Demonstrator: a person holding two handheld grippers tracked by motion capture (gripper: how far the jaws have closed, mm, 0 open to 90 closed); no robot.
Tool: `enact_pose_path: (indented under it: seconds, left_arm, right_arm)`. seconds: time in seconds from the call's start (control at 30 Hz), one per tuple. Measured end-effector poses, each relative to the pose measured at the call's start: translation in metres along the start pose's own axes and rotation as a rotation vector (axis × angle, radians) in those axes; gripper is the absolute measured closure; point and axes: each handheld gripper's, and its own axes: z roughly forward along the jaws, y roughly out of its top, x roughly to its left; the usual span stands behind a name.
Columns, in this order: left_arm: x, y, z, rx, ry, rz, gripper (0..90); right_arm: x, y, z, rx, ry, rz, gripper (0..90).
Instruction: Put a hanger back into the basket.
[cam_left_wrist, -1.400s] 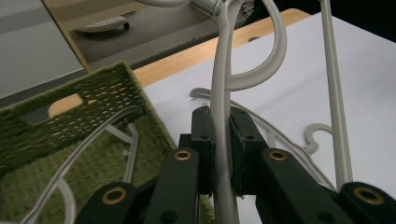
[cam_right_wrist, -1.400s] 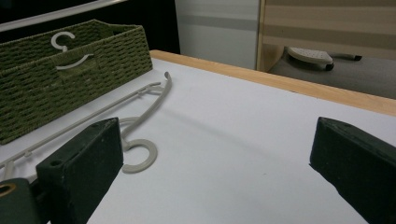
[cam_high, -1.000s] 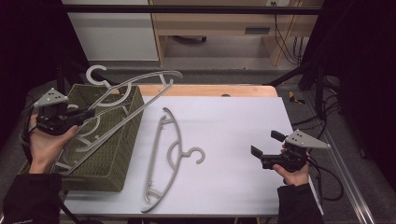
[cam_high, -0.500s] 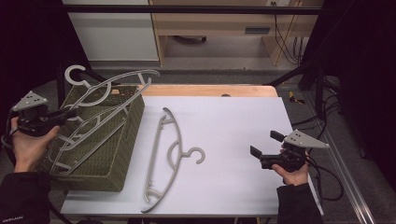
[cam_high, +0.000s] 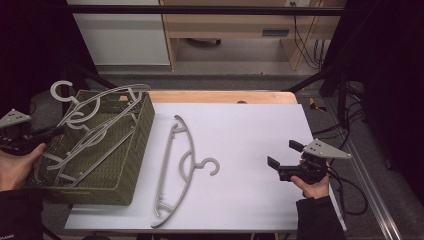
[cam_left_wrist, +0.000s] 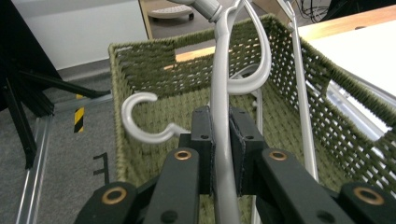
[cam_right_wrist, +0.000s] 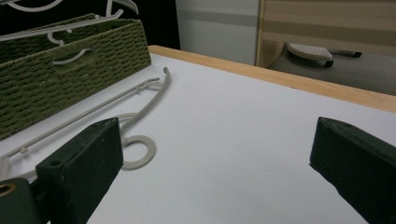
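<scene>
We hold two grippers at the table. Close to us, on the white table (cam_high: 250, 150), one grey hanger (cam_high: 177, 170) lies flat with its hook pointing to our right gripper (cam_high: 280, 167). That hanger is free and easy to reach, so we think it is the next one to go in. Our right gripper rests low just above the table, well apart from the hanger. Its jaws stand wide open and nothing is between them.

Farther to the left sits the green woven basket (cam_high: 132, 165). Some hangers already lie inside it. We think we are putting hangers away there.

Our left gripper (cam_left_wrist: 220, 140) hangs over the near left edge of the basket. Its jaws are nearly closed, and they pinch the thin grey bar of another hanger (cam_left_wrist: 219, 93). This held hanger slants across the basket, with its hook (cam_high: 62, 90) sticking out past the far left corner. We grip it by the bar so it can slide down among the others.
</scene>
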Motion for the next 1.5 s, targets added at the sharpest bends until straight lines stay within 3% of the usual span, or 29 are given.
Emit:
enact_pose_path:
  seconds: [0.2, 0.33, 0.57, 0.73, 0.83, 0.9, 0.97, 1.1, 1.2, 1.33, 1.5]
  left_arm:
    - [0.009, -0.008, -0.004, 0.014, 0.007, -0.016, 81.3]
    - [0.009, -0.015, 0.000, 0.064, 0.030, 0.001, 81.2]
    - [-0.003, -0.010, 0.007, 0.061, 0.025, 0.014, 81.2]
    - [-0.011, -0.011, 0.022, 0.102, 0.040, 0.032, 81.2]
    - [-0.013, -0.015, 0.029, 0.120, 0.055, 0.025, 81.2]
    - [-0.011, -0.019, 0.030, 0.119, 0.046, -0.008, 81.2]
    - [-0.009, -0.023, 0.033, 0.163, 0.052, -0.011, 81.0]
    - [-0.012, -0.028, 0.047, 0.286, 0.088, 0.036, 80.5]
    - [-0.014, -0.029, 0.054, 0.335, 0.109, 0.036, 79.9]
    - [-0.014, -0.027, 0.052, 0.343, 0.100, 0.024, 75.5]
    - [-0.015, -0.025, 0.047, 0.317, 0.101, 0.020, 69.5]
  right_arm:
    - [0.000, 0.000, 0.001, 0.003, 0.001, -0.001, 2.7]
    - [0.000, 0.000, 0.001, 0.004, 0.000, 0.000, 2.8]
    - [0.001, -0.001, 0.001, 0.006, 0.004, 0.000, 2.8]
    - [0.001, 0.000, 0.001, 0.005, 0.001, 0.000, 2.8]
    - [0.001, -0.001, 0.001, 0.006, 0.003, 0.000, 2.8]
    - [0.001, -0.001, 0.002, 0.007, 0.002, -0.003, 2.8]
    - [0.001, -0.001, 0.002, 0.008, 0.001, -0.003, 2.8]
    - [0.001, -0.001, 0.003, 0.012, 0.005, -0.004, 2.8]
    - [0.001, -0.001, 0.002, 0.014, 0.004, -0.007, 2.7]
    - [0.001, -0.001, 0.002, 0.008, 0.001, -0.003, 2.7]
    - [0.001, -0.001, 0.002, 0.009, 0.002, -0.003, 2.7]
